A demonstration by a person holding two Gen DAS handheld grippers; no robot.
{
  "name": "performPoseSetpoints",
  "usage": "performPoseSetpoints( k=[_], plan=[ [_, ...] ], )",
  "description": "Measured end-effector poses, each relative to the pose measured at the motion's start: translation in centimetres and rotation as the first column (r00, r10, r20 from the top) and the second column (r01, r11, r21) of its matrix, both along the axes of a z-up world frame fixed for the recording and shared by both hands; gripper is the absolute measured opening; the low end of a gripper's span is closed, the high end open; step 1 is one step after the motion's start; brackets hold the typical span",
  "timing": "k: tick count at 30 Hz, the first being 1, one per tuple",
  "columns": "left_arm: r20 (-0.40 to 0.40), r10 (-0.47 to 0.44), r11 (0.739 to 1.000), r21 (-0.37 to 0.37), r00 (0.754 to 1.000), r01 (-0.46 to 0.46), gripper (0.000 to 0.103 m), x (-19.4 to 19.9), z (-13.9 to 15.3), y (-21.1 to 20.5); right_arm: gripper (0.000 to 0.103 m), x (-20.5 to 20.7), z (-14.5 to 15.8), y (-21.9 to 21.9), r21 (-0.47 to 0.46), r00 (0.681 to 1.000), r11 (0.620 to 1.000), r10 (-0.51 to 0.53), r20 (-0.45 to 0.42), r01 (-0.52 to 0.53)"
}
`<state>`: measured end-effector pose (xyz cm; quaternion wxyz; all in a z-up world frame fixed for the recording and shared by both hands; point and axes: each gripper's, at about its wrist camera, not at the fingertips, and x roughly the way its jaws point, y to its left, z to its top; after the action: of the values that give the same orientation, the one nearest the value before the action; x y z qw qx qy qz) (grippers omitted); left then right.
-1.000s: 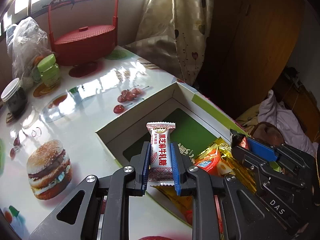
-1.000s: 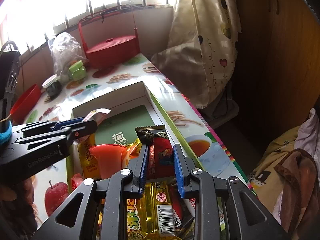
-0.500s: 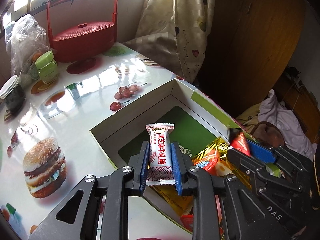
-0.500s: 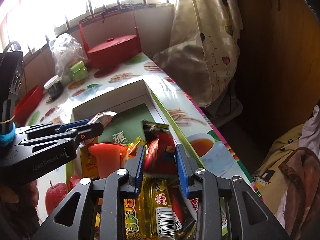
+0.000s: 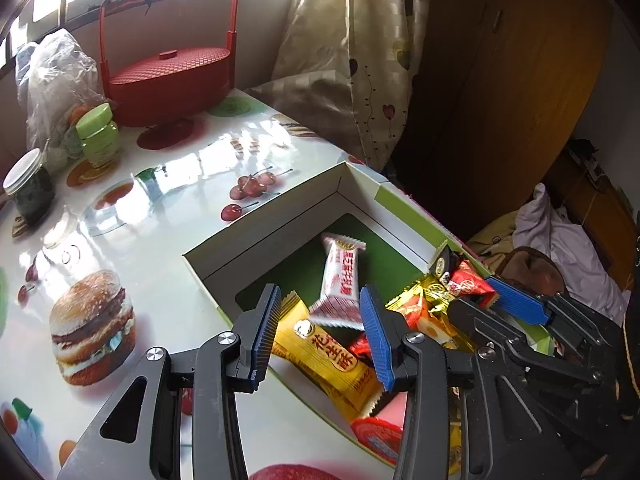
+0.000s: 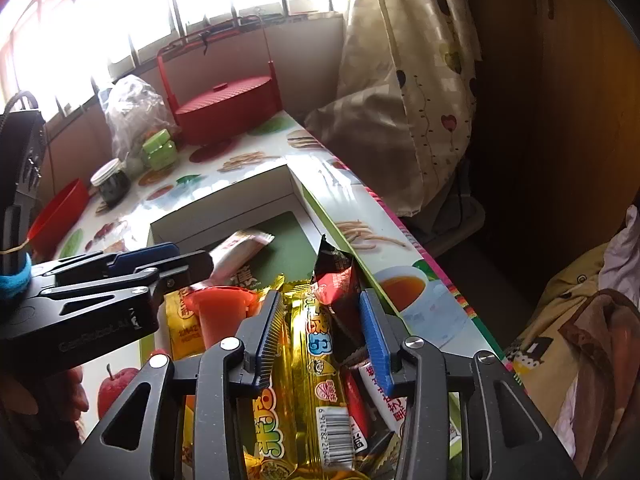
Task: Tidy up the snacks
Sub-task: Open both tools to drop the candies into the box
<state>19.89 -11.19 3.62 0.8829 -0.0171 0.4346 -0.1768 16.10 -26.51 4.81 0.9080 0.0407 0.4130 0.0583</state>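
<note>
A second ago both pairs of fingers were clamped on a snack; now both have let go. The white candy bar (image 5: 340, 280) that stood upright between the left gripper (image 5: 320, 328) fingers has dropped into the box (image 5: 280, 216) and lies on its green floor, its lower end resting on the yellow peanut bar (image 5: 332, 364). The left fingers are opening, moderately apart, and no pad presses on anything; the white wrapper and the yellow bar show through the gap beneath them.

The red-and-black packet (image 6: 334, 280) that the right gripper (image 6: 322, 332) held has tipped free. It leans against the box's right wall, upper end pointing up, at the top of the gap between the right fingers. Those fingers are opening too, and their pads do not squeeze it. Under them lie gold wrapped bars (image 6: 316, 360), one with a barcode, and an orange jelly cup (image 6: 218, 312) stands just left of them.

The box sits on the glossy tabletop (image 5: 160, 184) printed with a burger and cherries, close to its right edge. In the left view the right gripper (image 5: 492, 304) reaches in from the right over the snack pile.

At the far end of the tabletop stand a red lidded basket (image 5: 168, 76), a green jar (image 5: 98, 136), a dark jar with a white lid (image 5: 28, 188) and a clear plastic bag (image 5: 56, 76). A curtain (image 5: 360, 60) hangs beyond the corner.
</note>
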Motion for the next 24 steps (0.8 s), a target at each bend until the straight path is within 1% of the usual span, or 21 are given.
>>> performPoseSetpoints(
  k=[2, 4, 12, 14, 22, 24],
  plan=[
    [0.01, 0.008, 1.0, 0.011, 1.0, -0.008, 0.043, -0.5, 0.4, 0.1, 0.042, -0.2, 0.2, 0.0, -0.001, 1.0, 1.0, -0.006, 0.002, 0.006],
    [0.02, 0.011, 1.0, 0.019, 1.0, -0.012, 0.047, -1.0, 0.9, 0.1, 0.043, -0.6, 0.5, 0.1, -0.002, 1.0, 1.0, -0.01, 0.012, 0.01],
    [0.093, 0.051, 0.998, 0.033, 0.994, -0.054, 0.047, -4.3, 3.1, 0.9, 0.05, -2.4, 1.6, 0.3, -0.014, 0.999, 1.0, -0.021, 0.041, 0.022],
    [0.1, 0.055, 0.998, 0.024, 0.994, -0.058, 0.047, -5.2, 3.4, 1.2, 0.051, -3.0, 2.0, 0.4, -0.013, 0.998, 1.0, -0.017, 0.054, 0.018],
    [0.115, 0.076, 0.997, 0.026, 0.991, -0.079, 0.047, -8.4, 3.4, 2.2, 0.053, -5.7, 3.0, 1.4, -0.017, 0.997, 1.0, -0.001, 0.077, 0.002],
    [0.107, 0.08, 0.996, 0.024, 0.991, -0.083, 0.047, -9.2, 3.2, 2.5, 0.054, -6.3, 3.2, 1.7, -0.017, 0.997, 1.0, 0.001, 0.079, 0.0]
  ],
)
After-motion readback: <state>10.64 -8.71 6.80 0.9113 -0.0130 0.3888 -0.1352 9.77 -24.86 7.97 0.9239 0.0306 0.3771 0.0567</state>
